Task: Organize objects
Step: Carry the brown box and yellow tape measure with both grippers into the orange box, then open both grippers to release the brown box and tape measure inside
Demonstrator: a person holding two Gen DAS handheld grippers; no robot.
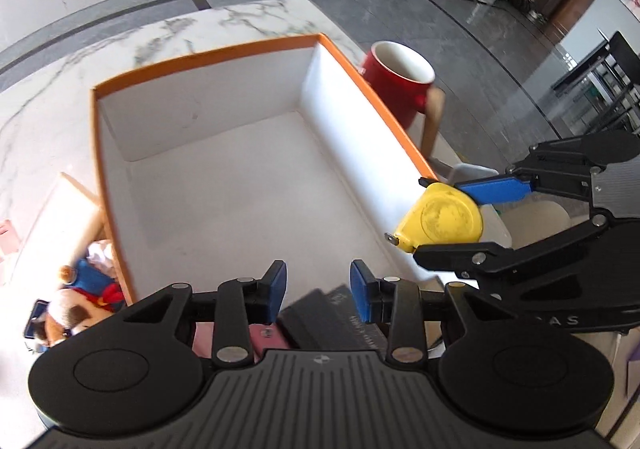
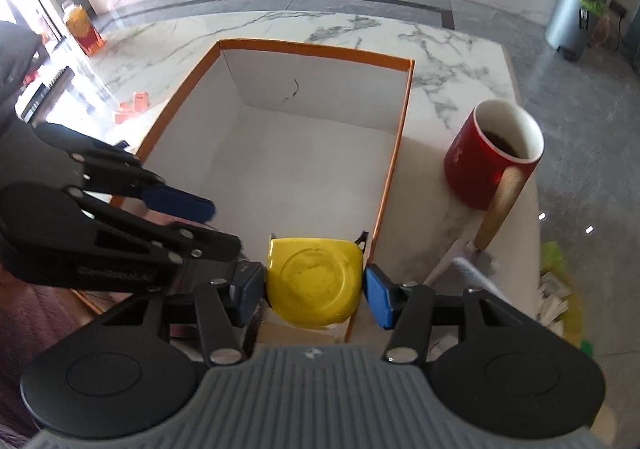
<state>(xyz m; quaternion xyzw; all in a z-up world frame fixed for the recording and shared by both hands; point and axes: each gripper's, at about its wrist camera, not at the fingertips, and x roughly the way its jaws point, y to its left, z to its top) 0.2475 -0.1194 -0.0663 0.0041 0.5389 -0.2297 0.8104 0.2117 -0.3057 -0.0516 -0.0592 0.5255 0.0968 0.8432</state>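
The right gripper (image 2: 315, 286) held a yellow tape measure (image 2: 315, 283) pinched between its blue pads, poised over the near right rim of the orange-edged box (image 2: 394, 163), whose white floor looked bare. The left gripper (image 1: 318, 287) hung over the near end of the same box with its fingers parted and nothing between them. The step in hand appeared to be placing the tape measure inside; doing it well would likely mean carrying it fully past the rim, lowering it close to the floor and only then letting go (a drop from height might bounce it). The red mug (image 2: 494, 157) stood just outside the right wall, so the swing should stay inboard.
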